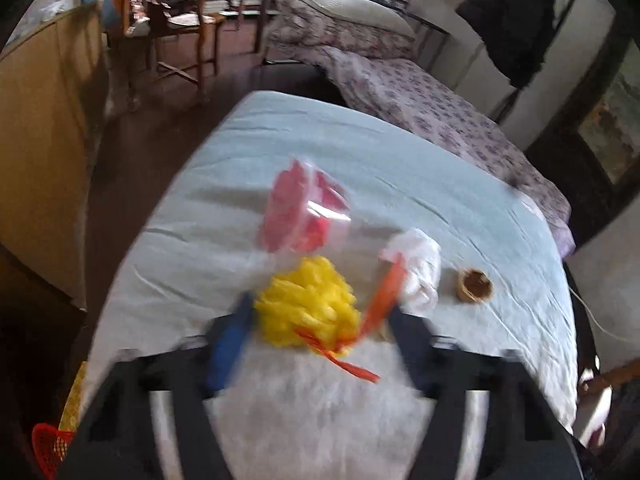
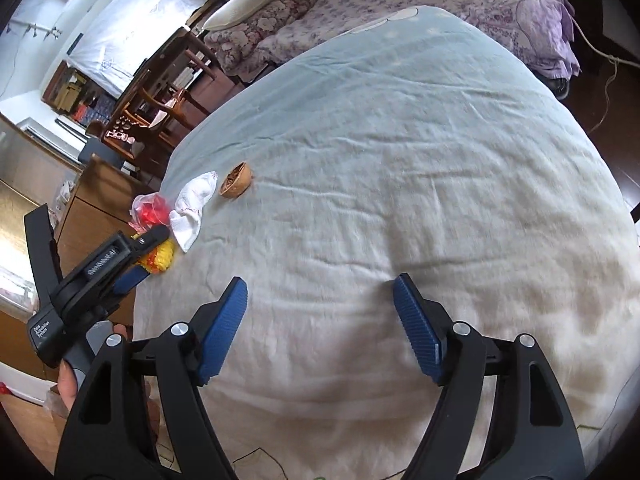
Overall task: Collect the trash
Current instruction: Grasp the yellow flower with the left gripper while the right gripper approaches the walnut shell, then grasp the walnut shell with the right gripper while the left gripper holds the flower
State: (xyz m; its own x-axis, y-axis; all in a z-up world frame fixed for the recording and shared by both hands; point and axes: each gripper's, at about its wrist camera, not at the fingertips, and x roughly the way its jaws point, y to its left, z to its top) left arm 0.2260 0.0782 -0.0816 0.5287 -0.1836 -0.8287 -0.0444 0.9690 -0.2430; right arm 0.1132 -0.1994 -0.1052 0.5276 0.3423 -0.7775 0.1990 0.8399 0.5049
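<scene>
A pale blue blanket covers the bed and carries the trash. In the blurred left wrist view my left gripper is shut on a crumpled yellow netting ball with an orange ribbon. The right wrist view shows the same grip, left gripper around the yellow ball. Beyond it lie a clear bag of red scraps, a crumpled white tissue and a brown nutshell. My right gripper hangs open over bare blanket, nothing between its fingers.
A wooden cabinet stands left of the bed, with a red basket on the floor by it. Wooden chairs and a table are at the back. A floral quilt lies beyond the blanket. A hand holds the left gripper.
</scene>
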